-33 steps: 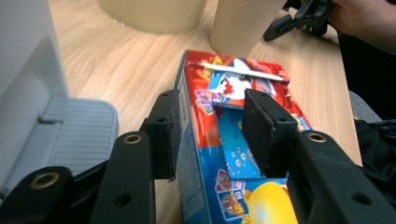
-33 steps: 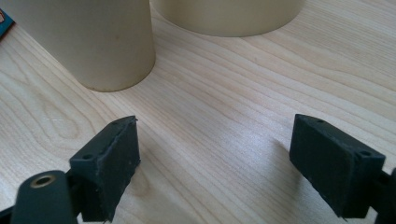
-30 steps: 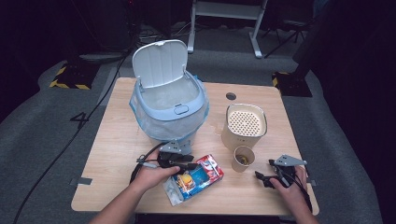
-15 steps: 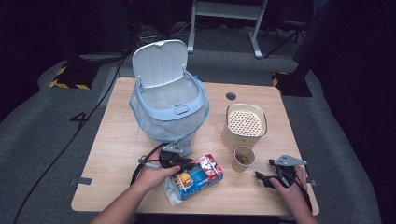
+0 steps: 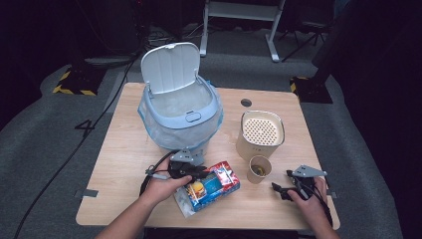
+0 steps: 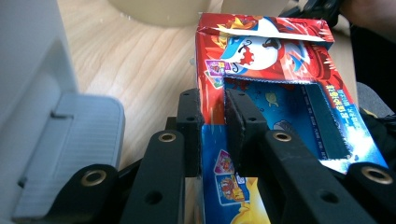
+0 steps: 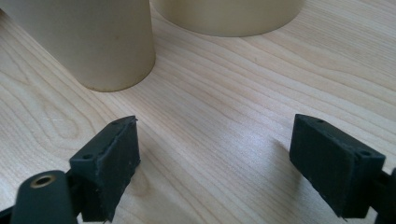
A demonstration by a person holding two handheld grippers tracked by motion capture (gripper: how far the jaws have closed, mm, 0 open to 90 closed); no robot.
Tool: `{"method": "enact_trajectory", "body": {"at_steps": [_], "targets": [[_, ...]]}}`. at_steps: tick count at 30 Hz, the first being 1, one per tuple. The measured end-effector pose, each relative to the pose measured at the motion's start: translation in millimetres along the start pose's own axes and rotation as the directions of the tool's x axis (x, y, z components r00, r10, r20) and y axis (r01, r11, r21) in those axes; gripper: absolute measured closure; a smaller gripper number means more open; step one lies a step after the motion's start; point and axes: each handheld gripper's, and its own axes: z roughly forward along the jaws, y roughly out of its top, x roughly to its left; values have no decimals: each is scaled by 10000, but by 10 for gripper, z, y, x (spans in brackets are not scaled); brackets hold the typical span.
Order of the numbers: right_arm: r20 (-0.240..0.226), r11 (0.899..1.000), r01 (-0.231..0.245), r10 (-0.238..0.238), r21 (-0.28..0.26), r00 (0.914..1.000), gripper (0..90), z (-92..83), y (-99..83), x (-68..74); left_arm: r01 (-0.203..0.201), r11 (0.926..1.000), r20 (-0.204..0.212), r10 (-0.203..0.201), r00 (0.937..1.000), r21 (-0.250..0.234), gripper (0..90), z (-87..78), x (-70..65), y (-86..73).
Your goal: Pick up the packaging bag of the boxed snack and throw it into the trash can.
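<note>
A red and blue snack box (image 5: 213,187) lies on the wooden table (image 5: 124,149) near the front edge, with a clear wrapper at its near end. My left gripper (image 5: 200,174) has just been closing and is shut on the box. In the left gripper view its jaws (image 6: 212,100) pinch one thin wall of the open box (image 6: 280,56). My right gripper (image 5: 279,189) rests open at the front right. In the right gripper view its pads (image 7: 112,154) stand wide apart over bare wood, just short of a small beige cup (image 7: 88,37).
A pale blue bin (image 5: 179,114) with a raised lid and a clear liner stands mid-table, close on the left in the left gripper view (image 6: 32,93). A beige canister (image 5: 260,133) with a perforated top stands behind the small cup (image 5: 259,169).
The left gripper's jaws have closed onto the box's wall. The box has barely shifted. The right hand has stayed where it was.
</note>
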Motion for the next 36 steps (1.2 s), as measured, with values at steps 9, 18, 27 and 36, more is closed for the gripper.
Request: {"method": "enact_trajectory", "body": {"at_steps": [9,18,27,36], "targets": [[2,10000,3,-3,0,10000,161,0,0,0,-365,9922,7,368,9993,-1190,766,-200,-90,169],[1,10000,3,-3,-2,10000,161,0,0,0,-725,9794,-58,727,9973,-1883,770,-416,-162,362],[2,10000,1,-1,-1,10000,161,0,0,0,-902,9646,-98,906,9958,-2480,776,-615,-220,533],[3,10000,1,-1,-1,10000,161,0,0,0,-1228,9452,-304,1192,9924,-3025,785,-820,-290,730]]}}
